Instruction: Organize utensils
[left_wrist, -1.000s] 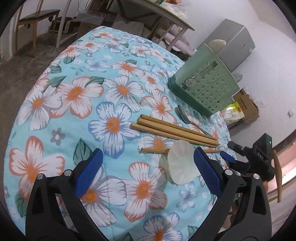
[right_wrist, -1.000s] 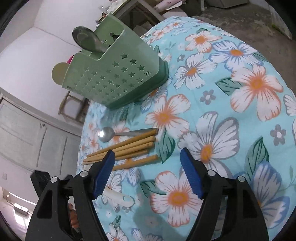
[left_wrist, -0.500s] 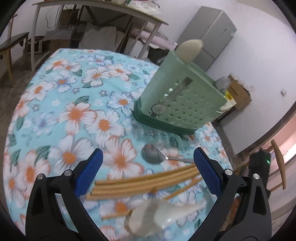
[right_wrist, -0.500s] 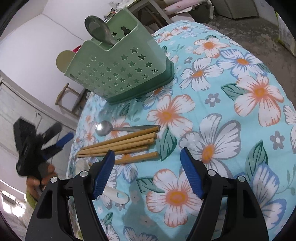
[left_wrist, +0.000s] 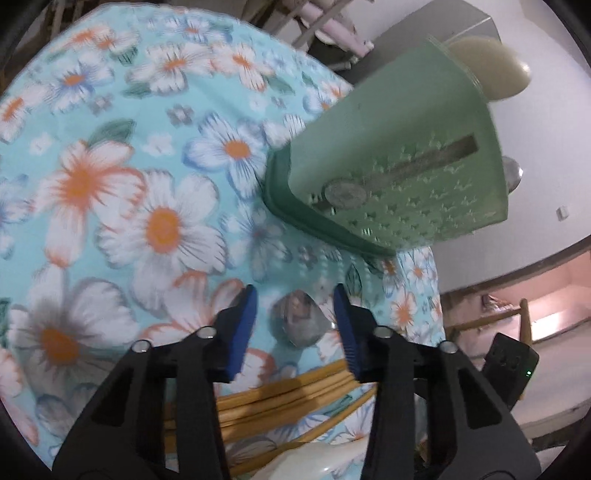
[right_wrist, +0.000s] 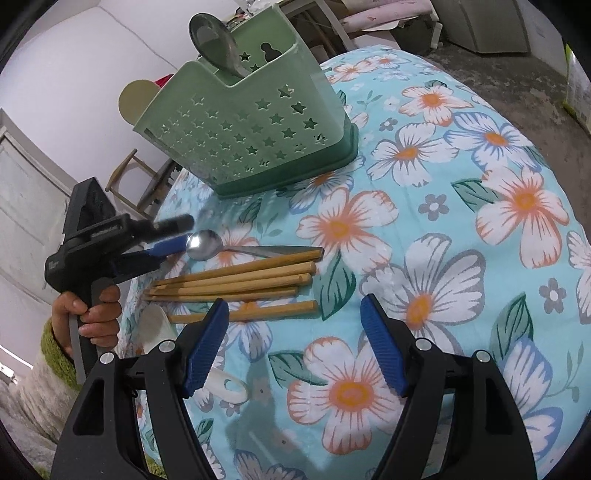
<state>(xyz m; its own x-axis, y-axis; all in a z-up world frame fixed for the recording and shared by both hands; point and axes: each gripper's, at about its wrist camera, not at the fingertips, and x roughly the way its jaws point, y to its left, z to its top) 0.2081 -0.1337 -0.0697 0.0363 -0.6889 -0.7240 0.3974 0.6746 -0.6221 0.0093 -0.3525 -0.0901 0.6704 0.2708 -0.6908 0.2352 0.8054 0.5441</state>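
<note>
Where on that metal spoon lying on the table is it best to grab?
Probably the bowl end. The metal spoon lies flat, its handle tight against the chopsticks, while the bowl juts free. The left gripper already straddles it, jaws open, coming from the bowl's side.

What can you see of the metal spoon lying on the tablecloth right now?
The metal spoon is small, shiny steel, lying flat on the floral tablecloth, bowl up. Its bowl points toward the left tool, whose open blue pads flank it without clear contact. The thin handle runs beside the topmost of the wooden chopsticks, in front of the green holder.
</note>
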